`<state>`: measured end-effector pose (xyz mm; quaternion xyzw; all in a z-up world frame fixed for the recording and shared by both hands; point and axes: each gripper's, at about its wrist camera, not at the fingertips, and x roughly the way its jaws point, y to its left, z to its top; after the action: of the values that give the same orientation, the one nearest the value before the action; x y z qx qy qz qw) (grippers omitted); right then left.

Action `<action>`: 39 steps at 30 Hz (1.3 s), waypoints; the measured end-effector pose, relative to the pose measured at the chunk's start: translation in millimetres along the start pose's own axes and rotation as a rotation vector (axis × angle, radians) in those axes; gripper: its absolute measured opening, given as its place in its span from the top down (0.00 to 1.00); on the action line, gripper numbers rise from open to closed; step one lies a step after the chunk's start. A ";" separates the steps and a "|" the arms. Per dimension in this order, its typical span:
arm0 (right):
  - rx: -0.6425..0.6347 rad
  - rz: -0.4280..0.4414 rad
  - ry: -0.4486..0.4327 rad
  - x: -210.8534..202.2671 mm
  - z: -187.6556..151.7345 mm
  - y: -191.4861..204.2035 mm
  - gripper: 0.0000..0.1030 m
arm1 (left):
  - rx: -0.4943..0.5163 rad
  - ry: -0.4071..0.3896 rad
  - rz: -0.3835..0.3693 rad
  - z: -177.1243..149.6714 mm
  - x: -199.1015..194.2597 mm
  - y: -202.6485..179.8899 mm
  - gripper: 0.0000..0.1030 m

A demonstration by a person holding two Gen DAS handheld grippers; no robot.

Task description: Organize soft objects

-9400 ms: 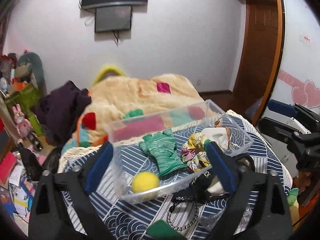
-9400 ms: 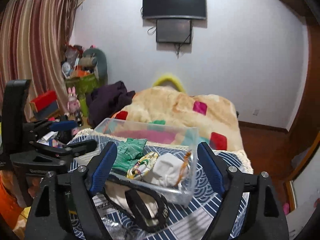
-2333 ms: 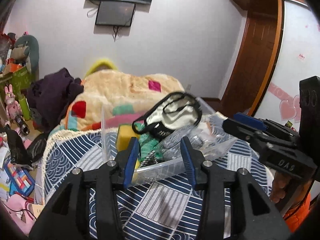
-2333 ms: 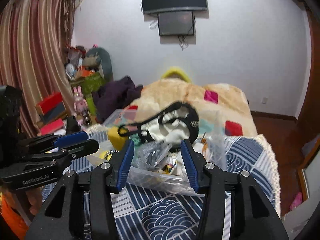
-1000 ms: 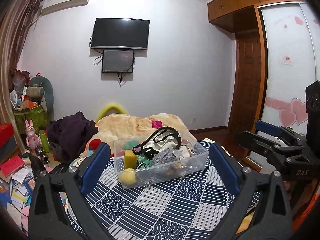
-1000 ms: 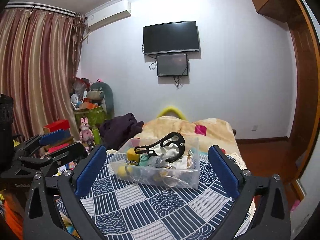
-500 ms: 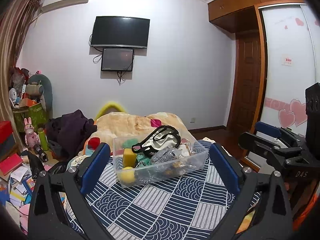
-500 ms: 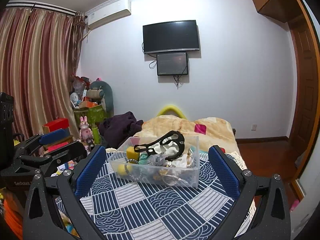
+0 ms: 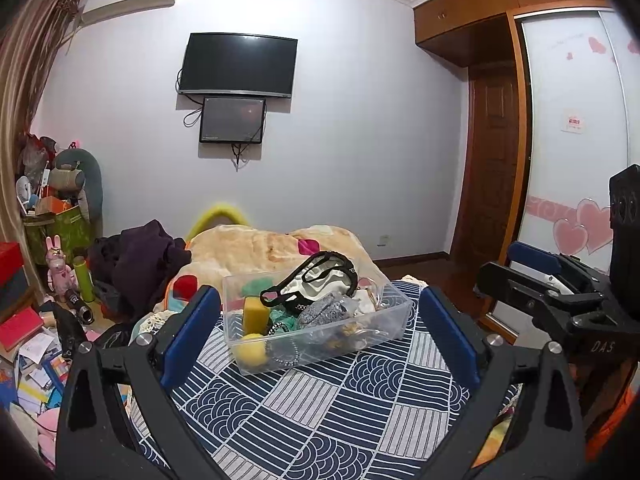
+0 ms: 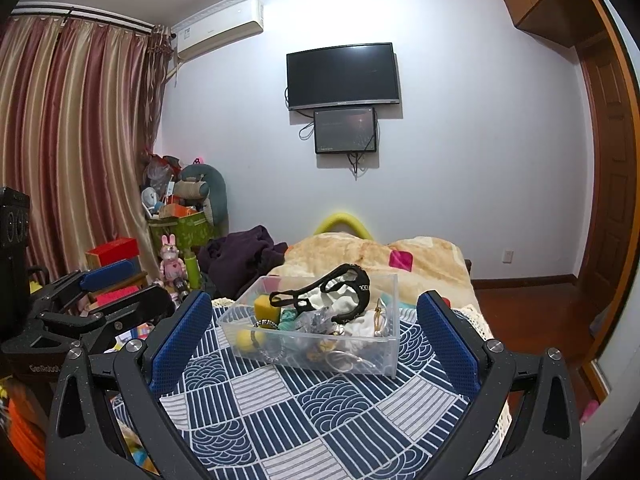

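Observation:
A clear plastic bin (image 9: pixel 394 322) (image 10: pixel 360 364) stands on the blue patterned cloth (image 9: pixel 320 408) (image 10: pixel 304 408). It holds a black and white mask (image 9: pixel 320 280) (image 10: pixel 340 292), a yellow sponge (image 9: pixel 256 318), a yellow ball (image 9: pixel 250 352), a green glove (image 9: pixel 282 316) and several other soft pieces. My left gripper (image 9: pixel 318 332) is open and empty, well back from the bin. My right gripper (image 10: pixel 314 334) is open and empty, also held back from it.
A bed with a beige blanket (image 9: pixel 272 248) lies behind the bin. A dark clothes pile (image 9: pixel 140 260) and floor clutter (image 9: pixel 28 344) are at the left. A wooden door (image 9: pixel 492 168) and a wardrobe (image 9: pixel 572 140) are at the right.
Both grippers opened wide and pulled far back from the bin after putting the mask and other pieces in it. In the last half second almost nothing moved.

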<state>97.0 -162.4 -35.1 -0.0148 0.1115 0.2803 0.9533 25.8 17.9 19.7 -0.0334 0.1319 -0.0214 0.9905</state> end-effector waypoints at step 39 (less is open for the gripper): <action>0.017 -0.003 0.016 -4.8 0.4 4.0 0.00 | -0.006 0.021 -0.037 -3.2 -2.3 -0.6 0.01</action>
<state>91.0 -161.5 -33.5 -0.0090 0.1216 0.2776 0.9529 22.7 17.2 17.3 -0.0387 0.1417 -0.0394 0.9884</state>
